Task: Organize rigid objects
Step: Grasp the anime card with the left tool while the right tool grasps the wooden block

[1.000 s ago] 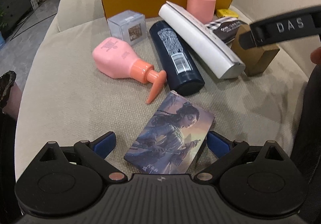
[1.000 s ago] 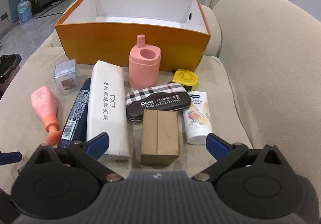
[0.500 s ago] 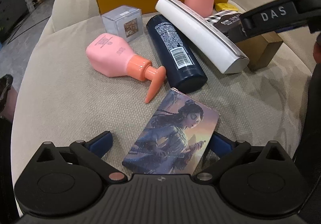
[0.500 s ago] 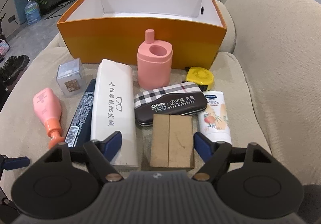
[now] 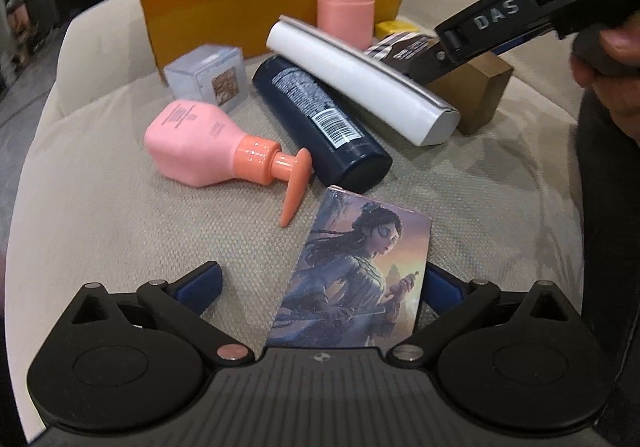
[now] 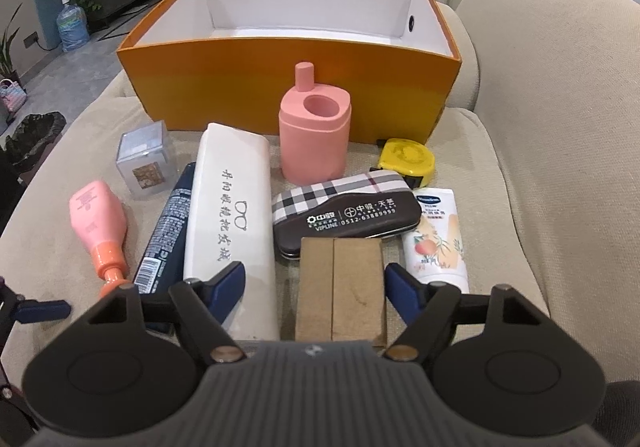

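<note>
Right gripper (image 6: 312, 285) is hanging over the near end of the brown cardboard block (image 6: 340, 287), pointing down and forward. Its jaws have just been closing in: the right pad is sitting just beside the block's right edge, the left pad is over the white glasses case (image 6: 232, 223), clear of the block. Not clamped yet, nothing held.

Left gripper (image 5: 320, 285) is released, jaws wide. The illustrated card box (image 5: 356, 275) is lying between them, tilted, close against the right pad; can't tell if they're touching.

Everything is sitting on the beige sofa cushion (image 6: 516, 207). The orange box (image 6: 288, 87) is standing open at the far end, white inside. In front of it, left to right: clear cube (image 6: 144, 163), pink pump bottle (image 6: 100, 227) lying down, dark blue can (image 6: 168, 227) lying against the white case, pink upright container (image 6: 314, 139), plaid glasses case (image 6: 344, 213) just beyond the block, yellow tape measure (image 6: 406, 159), lotion tube (image 6: 436, 235) on the right.

In the left wrist view a hand (image 5: 608, 79) is holding the right gripper at upper right.
</note>
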Available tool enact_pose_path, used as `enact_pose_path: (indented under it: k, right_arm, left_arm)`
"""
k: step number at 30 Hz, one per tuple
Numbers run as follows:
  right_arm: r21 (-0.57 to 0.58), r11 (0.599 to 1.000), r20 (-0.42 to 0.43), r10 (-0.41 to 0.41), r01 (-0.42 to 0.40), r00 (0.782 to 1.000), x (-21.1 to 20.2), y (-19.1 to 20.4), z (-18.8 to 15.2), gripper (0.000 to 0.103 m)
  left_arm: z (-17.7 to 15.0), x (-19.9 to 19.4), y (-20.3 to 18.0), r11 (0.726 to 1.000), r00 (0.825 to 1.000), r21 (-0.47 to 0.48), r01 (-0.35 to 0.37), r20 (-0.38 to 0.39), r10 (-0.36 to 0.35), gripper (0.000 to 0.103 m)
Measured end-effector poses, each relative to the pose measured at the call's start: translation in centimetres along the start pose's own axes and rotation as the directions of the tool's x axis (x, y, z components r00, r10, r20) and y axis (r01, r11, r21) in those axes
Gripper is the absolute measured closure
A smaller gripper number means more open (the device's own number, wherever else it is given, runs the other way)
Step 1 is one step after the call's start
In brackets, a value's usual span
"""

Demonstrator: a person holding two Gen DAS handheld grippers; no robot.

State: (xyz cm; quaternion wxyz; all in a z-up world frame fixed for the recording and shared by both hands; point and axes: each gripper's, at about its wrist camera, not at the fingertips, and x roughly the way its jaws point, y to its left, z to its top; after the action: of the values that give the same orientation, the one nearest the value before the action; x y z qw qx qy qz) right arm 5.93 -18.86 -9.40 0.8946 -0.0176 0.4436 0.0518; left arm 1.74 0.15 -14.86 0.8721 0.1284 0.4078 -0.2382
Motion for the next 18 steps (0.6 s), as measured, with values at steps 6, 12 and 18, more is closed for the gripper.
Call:
enact_pose_path:
  k: [6,12,18]
  right_arm:
    - [0.003,1.000,0.006,-0.001,0.001,1.000,0.3,0.0,-0.2,0.026]
    - [0.025,1.000,0.015,0.012,-0.012,1.000,0.4,-0.3,-0.4,0.027]
    - [0.031,0.999,0.027,0.007,-0.008,1.000,0.3,-0.4,-0.6,0.032]
  left_arm:
    - [-0.1,-0.3,-0.8,0.999,0.999,0.004,-0.042,0.010,0.042,0.000]
    - [0.4,0.1,-1.7,0.992,0.993,-0.049,-0.116,-0.039,0.115,0.000]
    - [0.0,-1.0,-2.5,0.995,0.995,-0.041,-0.095,0.016,0.096,0.024]
